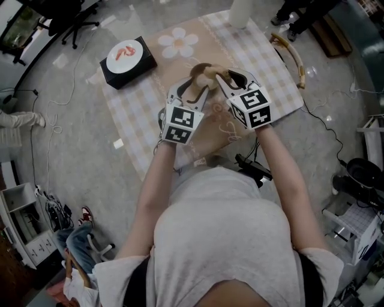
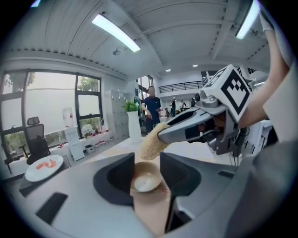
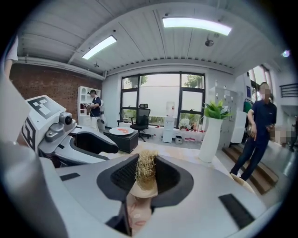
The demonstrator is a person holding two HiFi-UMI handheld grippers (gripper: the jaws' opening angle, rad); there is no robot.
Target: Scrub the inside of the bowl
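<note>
I hold both grippers up over the checked tablecloth. The left gripper is shut on a small brown bowl with a pale inside; its rim touches both pads. In the head view the bowl shows as a brown shape between the two grippers. A straw-coloured fibre scrubber sits clamped upright in the right gripper. From the left gripper view the scrubber hangs just above the bowl, at the tip of the right gripper, not touching it.
A black box with a white plate stands at the table's far left. A tall white vase is at the far edge, and a curved wooden piece lies to the right. A person stands beyond the table.
</note>
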